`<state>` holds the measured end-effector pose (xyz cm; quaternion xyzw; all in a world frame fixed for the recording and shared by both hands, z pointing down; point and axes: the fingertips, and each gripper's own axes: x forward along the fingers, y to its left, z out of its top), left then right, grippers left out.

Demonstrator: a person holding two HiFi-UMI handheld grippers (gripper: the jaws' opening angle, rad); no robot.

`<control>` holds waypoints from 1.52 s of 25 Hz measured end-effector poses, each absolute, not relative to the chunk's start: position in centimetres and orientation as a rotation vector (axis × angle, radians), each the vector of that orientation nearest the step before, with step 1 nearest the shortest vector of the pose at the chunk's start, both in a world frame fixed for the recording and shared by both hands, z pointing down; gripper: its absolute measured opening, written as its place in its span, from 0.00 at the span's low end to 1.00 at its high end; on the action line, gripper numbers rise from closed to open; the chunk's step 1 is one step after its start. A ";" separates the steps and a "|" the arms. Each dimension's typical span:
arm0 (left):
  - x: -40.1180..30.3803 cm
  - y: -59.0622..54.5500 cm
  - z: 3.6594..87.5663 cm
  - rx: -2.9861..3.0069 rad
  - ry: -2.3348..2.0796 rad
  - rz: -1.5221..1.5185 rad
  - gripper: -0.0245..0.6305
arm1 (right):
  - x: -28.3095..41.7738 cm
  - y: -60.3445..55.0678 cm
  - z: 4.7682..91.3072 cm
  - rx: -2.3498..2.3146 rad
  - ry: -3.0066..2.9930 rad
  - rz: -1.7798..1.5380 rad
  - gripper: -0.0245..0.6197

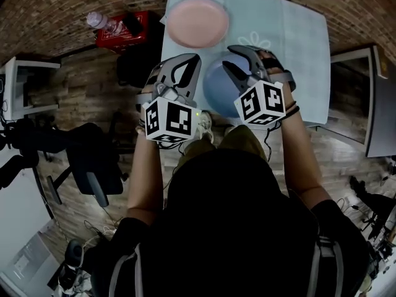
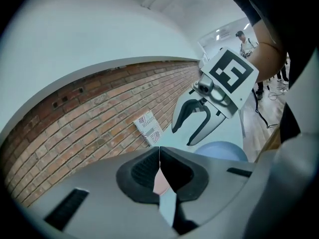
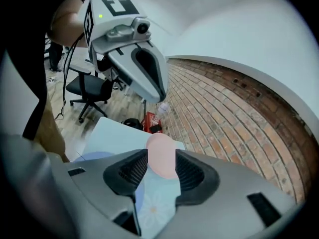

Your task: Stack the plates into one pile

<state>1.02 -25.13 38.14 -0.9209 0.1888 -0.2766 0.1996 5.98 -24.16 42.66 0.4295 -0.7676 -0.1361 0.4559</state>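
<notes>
By my judgement nothing was stacked yet: on the table [image 1: 303,36] the two plates lay well apart, each one alone. The blue plate [image 1: 216,90] sat at the table's near edge. The pink plate [image 1: 198,22] sat at its far left corner, close to the edge (a careless push could slide it off). The middle and right of the table were bare, which left room for moving. Above the table's near edge, the left gripper [image 2: 159,152] was pressed together on nothing, and the right gripper [image 3: 162,162] stood spread and empty.

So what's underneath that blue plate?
The blue plate lies on the pale tablecloth. Nothing else shows beneath, though the right claw covers one side.
</notes>
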 end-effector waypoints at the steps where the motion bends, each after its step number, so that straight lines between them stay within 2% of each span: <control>1: 1.6 -24.4 38.1 -2.575 0.524 -0.774 0.07 | 6.3 -23.4 42.2 1.067 -1.906 -0.340 0.33; 13: 7.9 -15.5 36.3 -2.553 0.611 -0.745 0.07 | 12.2 -13.9 38.1 1.140 -2.006 -0.434 0.33; 27: 7.9 -8.7 34.4 -2.502 0.806 -0.741 0.07 | 13.2 -7.0 33.1 1.225 -2.115 -0.578 0.11; 38: 7.3 -5.4 33.0 -2.474 0.881 -0.724 0.07 | 11.5 -3.1 31.6 1.197 -2.249 -0.612 0.09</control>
